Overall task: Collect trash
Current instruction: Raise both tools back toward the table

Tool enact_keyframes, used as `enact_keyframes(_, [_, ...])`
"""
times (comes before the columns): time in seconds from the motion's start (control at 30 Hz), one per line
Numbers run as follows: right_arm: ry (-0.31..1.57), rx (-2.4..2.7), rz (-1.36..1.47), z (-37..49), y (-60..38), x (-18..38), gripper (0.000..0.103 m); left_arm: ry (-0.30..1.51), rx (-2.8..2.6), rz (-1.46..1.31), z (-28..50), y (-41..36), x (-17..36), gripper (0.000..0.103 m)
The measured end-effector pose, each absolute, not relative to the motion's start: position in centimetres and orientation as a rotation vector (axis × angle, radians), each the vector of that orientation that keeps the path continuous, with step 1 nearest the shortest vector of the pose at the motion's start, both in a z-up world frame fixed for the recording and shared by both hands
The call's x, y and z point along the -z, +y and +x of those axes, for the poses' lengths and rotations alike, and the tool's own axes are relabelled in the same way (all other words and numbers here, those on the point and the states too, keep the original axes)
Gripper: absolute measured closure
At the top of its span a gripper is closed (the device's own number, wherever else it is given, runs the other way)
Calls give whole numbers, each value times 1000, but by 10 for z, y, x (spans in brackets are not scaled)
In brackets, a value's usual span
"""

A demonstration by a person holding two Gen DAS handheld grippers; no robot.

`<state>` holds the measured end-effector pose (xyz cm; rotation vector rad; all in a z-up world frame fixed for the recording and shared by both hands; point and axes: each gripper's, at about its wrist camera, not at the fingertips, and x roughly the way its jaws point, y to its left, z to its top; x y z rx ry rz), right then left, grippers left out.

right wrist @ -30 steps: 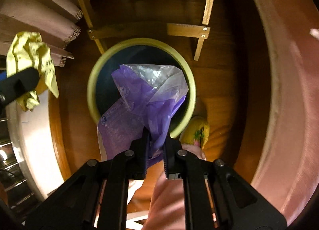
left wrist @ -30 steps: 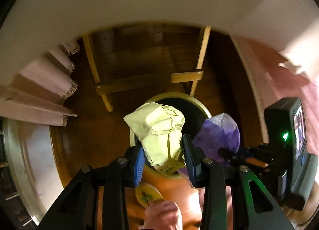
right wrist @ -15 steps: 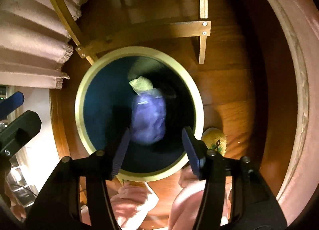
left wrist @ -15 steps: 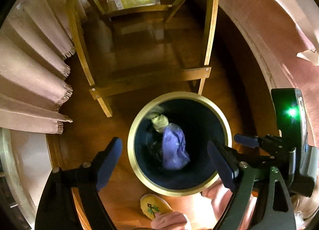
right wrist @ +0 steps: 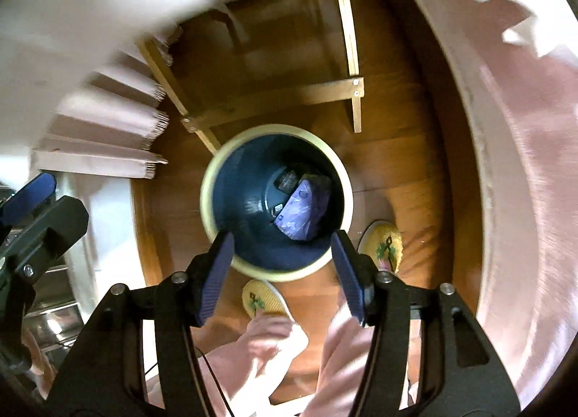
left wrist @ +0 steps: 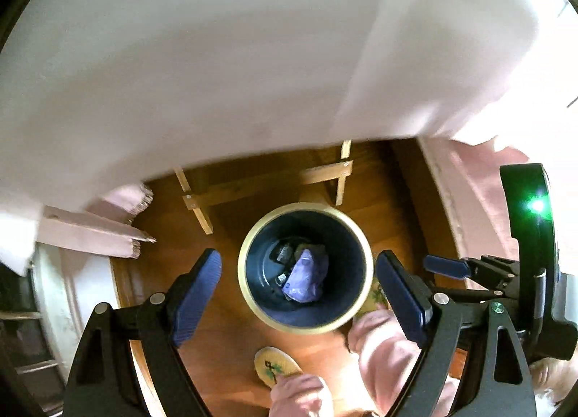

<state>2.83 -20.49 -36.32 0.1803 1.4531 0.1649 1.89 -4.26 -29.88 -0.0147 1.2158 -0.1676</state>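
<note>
A round bin with a cream rim (left wrist: 249, 290) (right wrist: 206, 207) and dark blue inside stands on the wooden floor below both grippers. At its bottom lies the purple plastic bag (left wrist: 305, 276) (right wrist: 301, 211) beside some dark scraps. The yellow paper is not visible in it. My left gripper (left wrist: 305, 290) hangs wide open high above the bin, nothing between its blue pads. My right gripper (right wrist: 281, 272) is likewise open and empty above the bin's near rim. The right gripper's fingers (left wrist: 446, 267) show at the right edge of the left wrist view.
A white tablecloth (left wrist: 216, 56) (right wrist: 90, 1) with pink fringed folds hangs over the upper part of both views. Wooden table legs and a crossbar (right wrist: 274, 99) stand just behind the bin. A person's yellow slippers (right wrist: 384, 245) and pink trouser legs are beside the bin.
Both grippers opened and dropped the yellow paper and purple bag into the bin, then rose; the bin looks smaller and the tablecloth now fills the top.
</note>
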Motion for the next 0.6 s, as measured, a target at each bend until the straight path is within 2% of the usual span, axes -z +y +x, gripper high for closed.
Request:
enact_keyframes(0.33, [1361,-182,206,1,-202,211,50,1088,216,5,-10,-33,141,14])
enact_keyframes(0.6, [1258,-192,215,-15,-194,121,50,966,223,13,-22,-13,46,14])
